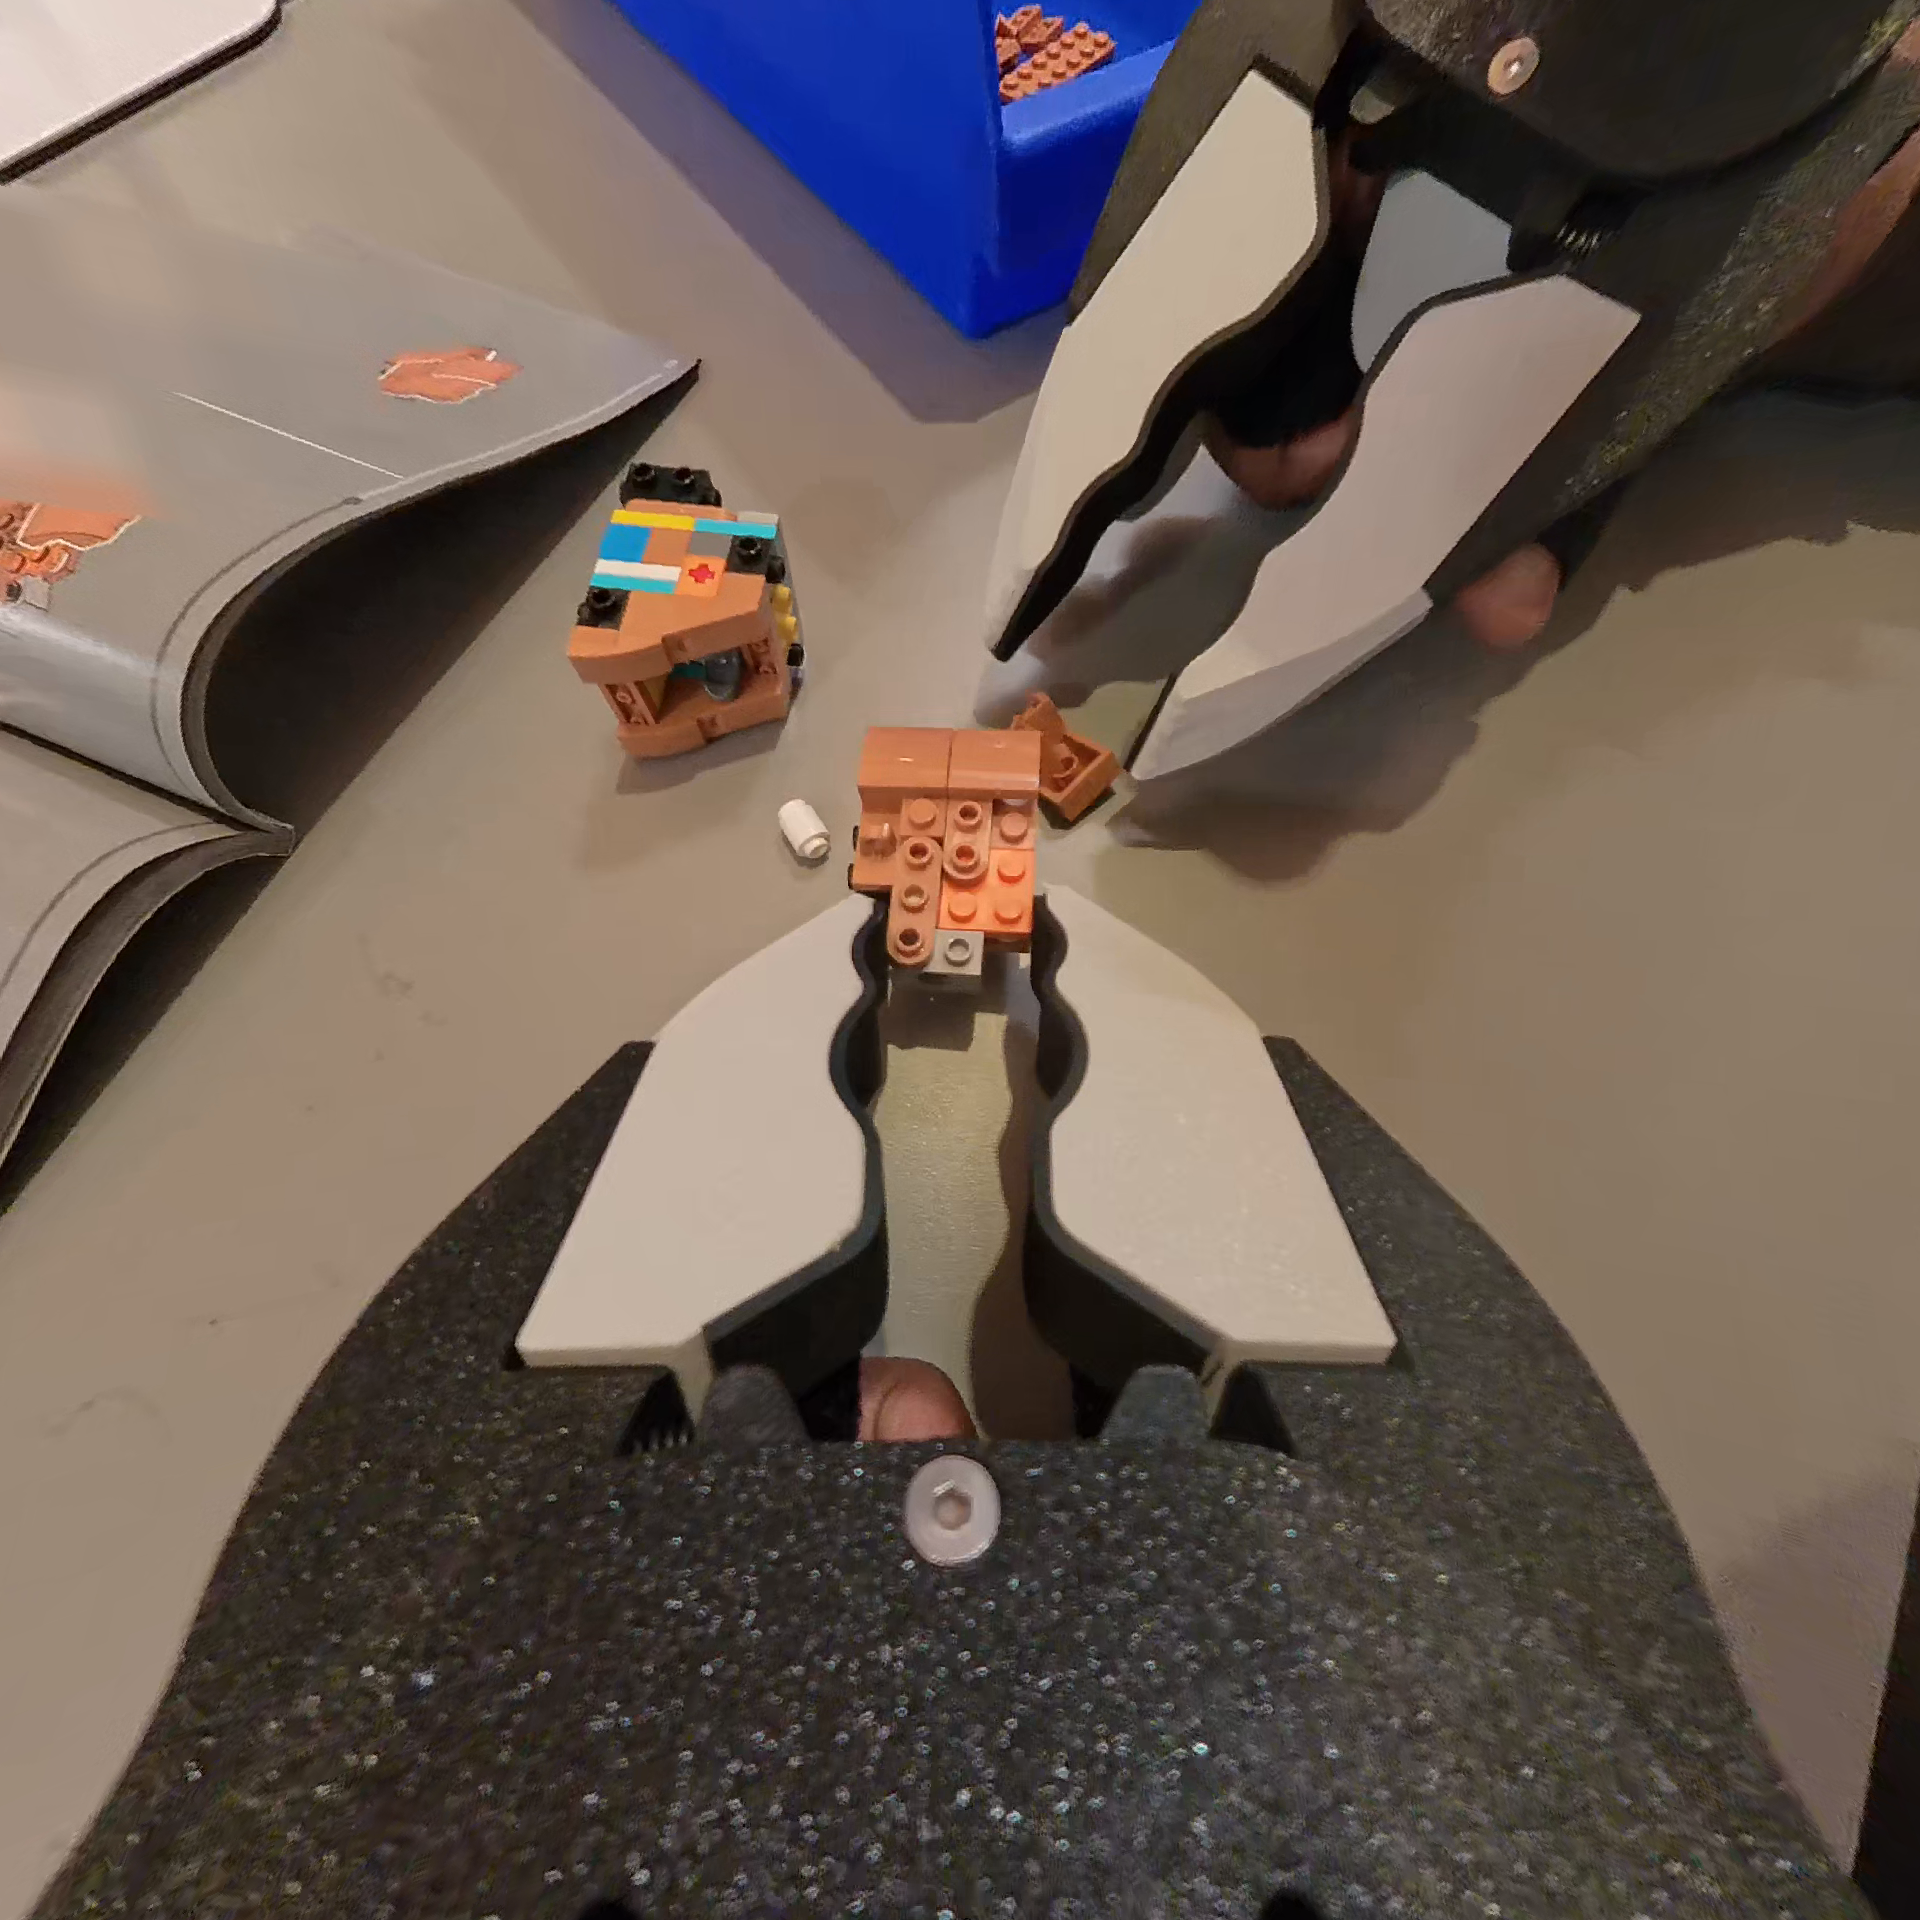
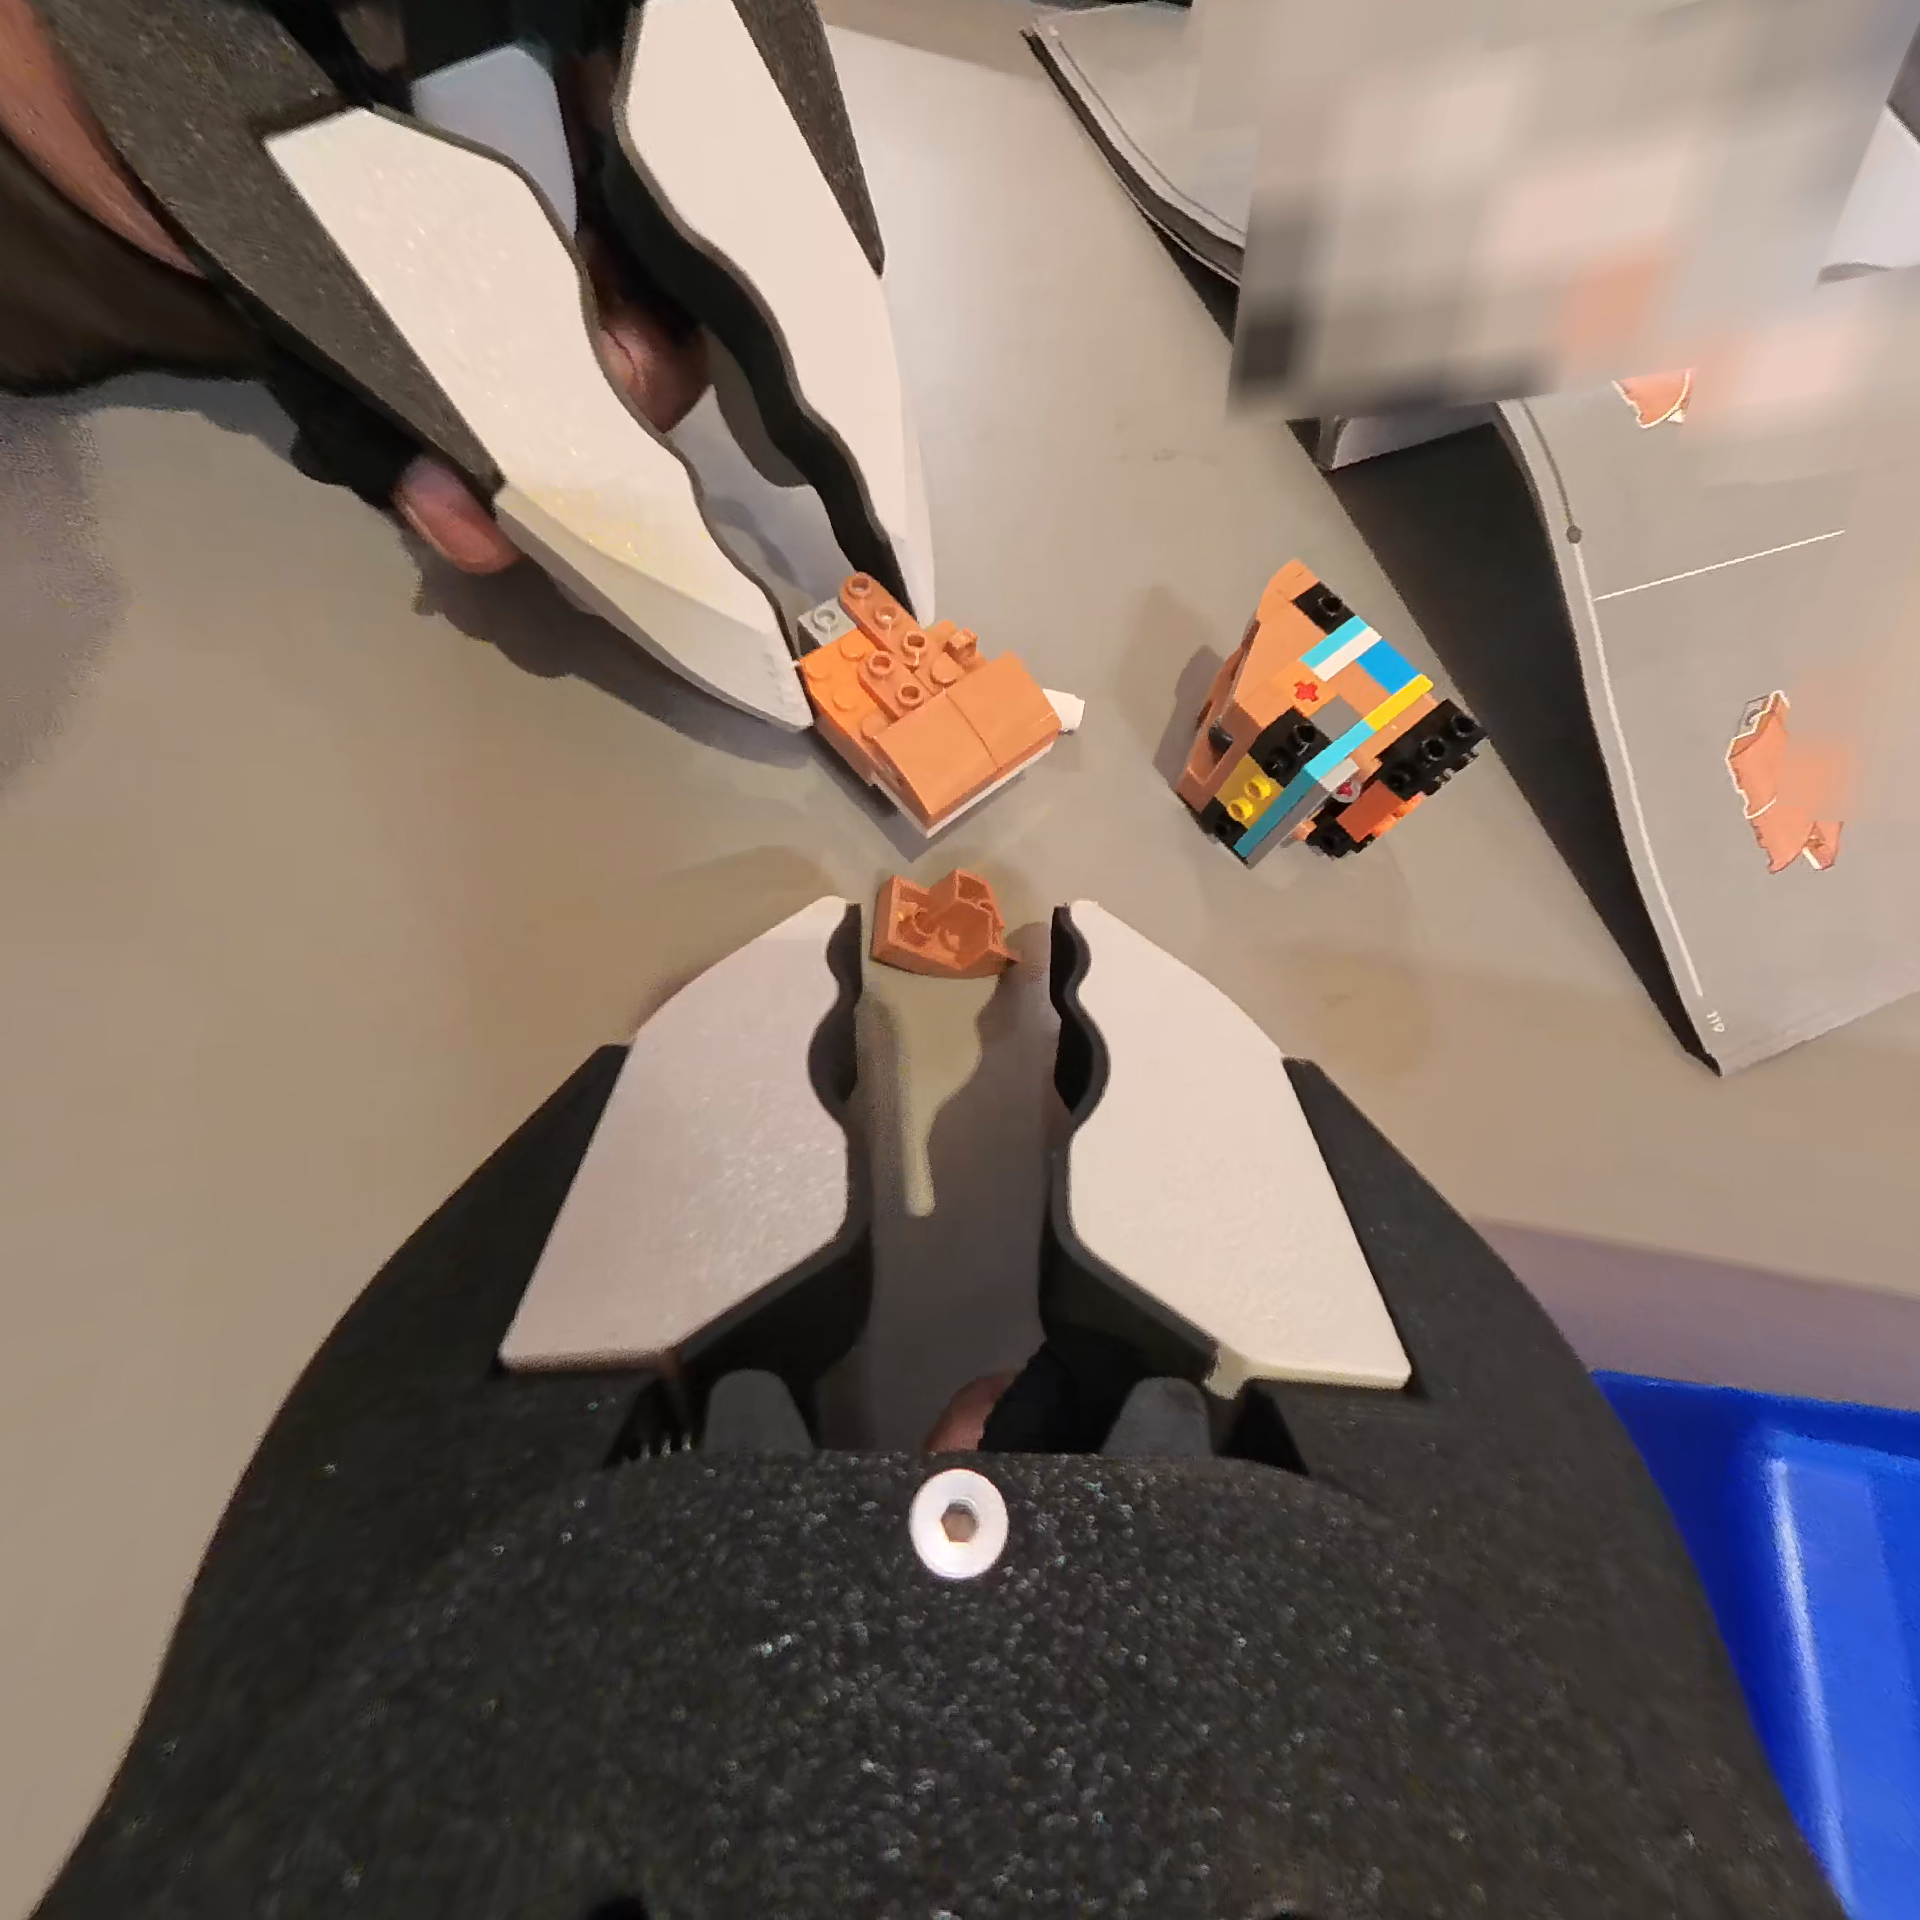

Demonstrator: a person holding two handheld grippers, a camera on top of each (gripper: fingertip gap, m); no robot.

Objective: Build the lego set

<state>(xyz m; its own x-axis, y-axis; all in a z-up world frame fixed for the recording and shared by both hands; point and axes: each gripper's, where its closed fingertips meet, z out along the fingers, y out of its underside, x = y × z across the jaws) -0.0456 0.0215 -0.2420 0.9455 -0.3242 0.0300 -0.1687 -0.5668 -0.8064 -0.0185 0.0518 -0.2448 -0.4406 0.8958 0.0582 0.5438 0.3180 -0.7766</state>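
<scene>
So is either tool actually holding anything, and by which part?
The left tool grips the orange brick assembly by its near studded end. The right tool is open, holding nothing; a loose brown piece lies between its tips.

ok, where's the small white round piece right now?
The small white round piece lies on the table in the left wrist view, just left of the orange sub-assembly that the left hand-held gripper holds, below the multicoloured block build.

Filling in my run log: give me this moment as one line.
left tool: shut on orange brick assembly | right tool: open around loose brown piece | table: multicolored block
</scene>
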